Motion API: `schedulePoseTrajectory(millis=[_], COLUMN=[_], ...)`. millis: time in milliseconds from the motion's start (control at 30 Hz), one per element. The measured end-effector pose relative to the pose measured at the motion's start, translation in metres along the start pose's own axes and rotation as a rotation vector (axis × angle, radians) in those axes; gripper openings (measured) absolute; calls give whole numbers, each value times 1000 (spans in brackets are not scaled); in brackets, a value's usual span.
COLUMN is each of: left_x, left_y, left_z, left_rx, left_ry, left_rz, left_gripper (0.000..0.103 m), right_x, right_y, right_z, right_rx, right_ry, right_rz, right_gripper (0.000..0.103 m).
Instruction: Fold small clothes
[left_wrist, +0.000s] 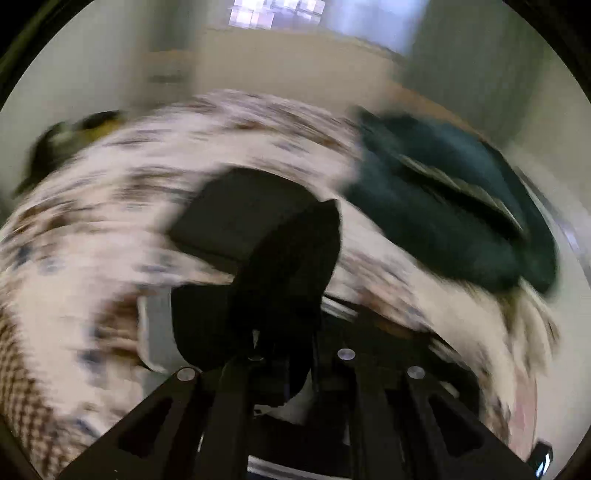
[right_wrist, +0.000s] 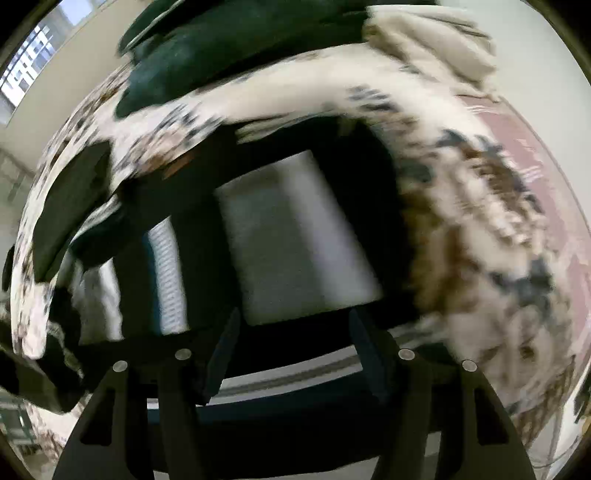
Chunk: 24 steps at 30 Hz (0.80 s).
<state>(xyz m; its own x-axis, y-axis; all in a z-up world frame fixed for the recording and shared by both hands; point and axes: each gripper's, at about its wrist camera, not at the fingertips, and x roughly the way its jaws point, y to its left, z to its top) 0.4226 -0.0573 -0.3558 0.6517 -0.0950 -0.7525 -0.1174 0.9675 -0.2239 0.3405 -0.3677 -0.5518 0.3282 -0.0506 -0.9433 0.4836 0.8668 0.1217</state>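
Both views are blurred by motion. A dark black garment (left_wrist: 273, 266) hangs bunched between the fingers of my left gripper (left_wrist: 280, 258), which is shut on it above a white, brown and blue patterned cloth surface (left_wrist: 122, 192). In the right wrist view my right gripper (right_wrist: 295, 236) is close over dark cloth (right_wrist: 192, 206) with a pale grey fingertip pad (right_wrist: 295, 236) facing the camera; whether it grips is unclear. The patterned cloth (right_wrist: 491, 206) curves around it.
A pile of dark teal clothes (left_wrist: 454, 206) lies at the right of the patterned surface, with a cream garment (left_wrist: 476, 306) below it; both show at the top of the right wrist view, teal (right_wrist: 207, 55) and cream (right_wrist: 436, 40). Pale walls and a window (left_wrist: 277, 11) stand behind.
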Motion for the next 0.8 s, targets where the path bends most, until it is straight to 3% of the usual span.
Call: schedulePoseTrajectory(millis=[67,167,267,367,467,500,600,667,800], left_x=[26,61,92,103,83,73,54,56,99], left_y=[-77,-154,-194,-202,-174,-160,-100,-56,17], left_z=[-25,-63,-93,-107,-91,-85,-56,-42,-39], left_rx=[143,297,353,366,322,302,251,257,266], left_ry=[58,152,253,328,293,278,210,181,234], left_rz=[-67,-124,-170,-214,-215,-207,-115,19,218], left_gripper=[6,7,11,47,77,82,82,82,82], right_x=[-2,2,7,10,5,3,-6,-7,21], right_y=[-33,-75,-117,-147,-167,-169,-164,-149,-100], right_z=[10,22,28,32,41,46,65,82,109], right_rx=[26,54,80,91,117,121,118,97,28], right_ry=[-5,-5,7,38,65,73,84,86,122], right_rz=[-18,-53,-80,-69,5,28,129,188,227], right_gripper=[63,64,64,64,64,64,64,64,64])
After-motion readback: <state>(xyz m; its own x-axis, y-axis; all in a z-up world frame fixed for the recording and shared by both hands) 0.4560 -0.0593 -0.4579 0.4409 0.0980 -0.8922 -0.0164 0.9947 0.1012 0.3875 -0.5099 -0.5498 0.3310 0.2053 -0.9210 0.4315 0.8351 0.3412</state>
